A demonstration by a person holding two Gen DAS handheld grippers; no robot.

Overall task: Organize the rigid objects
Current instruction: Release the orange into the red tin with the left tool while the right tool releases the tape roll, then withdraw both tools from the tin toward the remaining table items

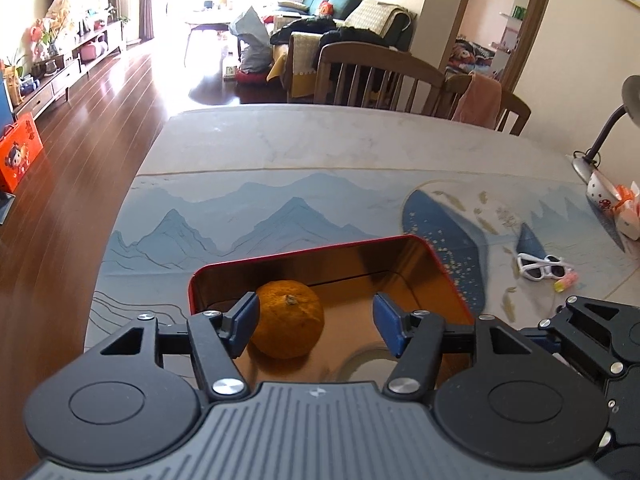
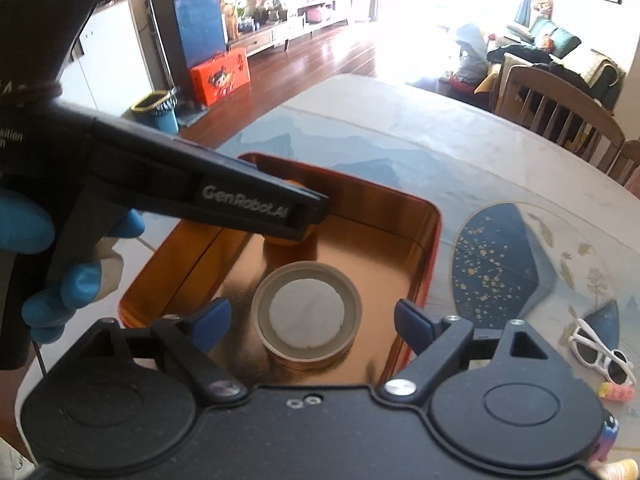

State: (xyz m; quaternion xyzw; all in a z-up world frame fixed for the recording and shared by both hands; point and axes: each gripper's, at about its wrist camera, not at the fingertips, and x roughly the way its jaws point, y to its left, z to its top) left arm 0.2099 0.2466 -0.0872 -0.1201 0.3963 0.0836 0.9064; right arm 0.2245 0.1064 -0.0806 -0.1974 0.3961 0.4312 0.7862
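Left wrist view. My left gripper point(image 1: 316, 322): jaws wide apart, holding nothing. Orange point(image 1: 289, 319): lies inside the tin point(image 1: 452, 280), just beside my left pad point(image 1: 245, 322), whether touching I cannot tell; my right pad stands well apart from it. Tin: red outside, gold and mirror-like inside, open-topped, resting on the surface point(image 1: 280, 152), which carries a mat printed with blue mountains. Sunglasses point(image 1: 540, 267): white frame, on the mat to the right of the tin, apart from it. A small pink and yellow item lies just beside them, too small to identify. Lamp point(image 1: 608, 128): at the far right edge of the surface. Chair point(image 1: 380, 76): wooden, at the far side.

Right wrist view. My right gripper point(image 2: 314, 322): jaws wide apart, nothing held, poised over the tin point(image 2: 434, 240). Lid point(image 2: 307, 312): round, grey rim with white centre, lying flat on the tin floor between my pads, touching neither. Left gripper point(image 2: 316, 210): reaches in from the left over the far half of the tin, held by a hand in a blue glove point(image 2: 76, 280). Orange point(image 2: 280, 240): mostly hidden beneath it. Sunglasses point(image 2: 600, 354): on the mat to the right, outside the tin.
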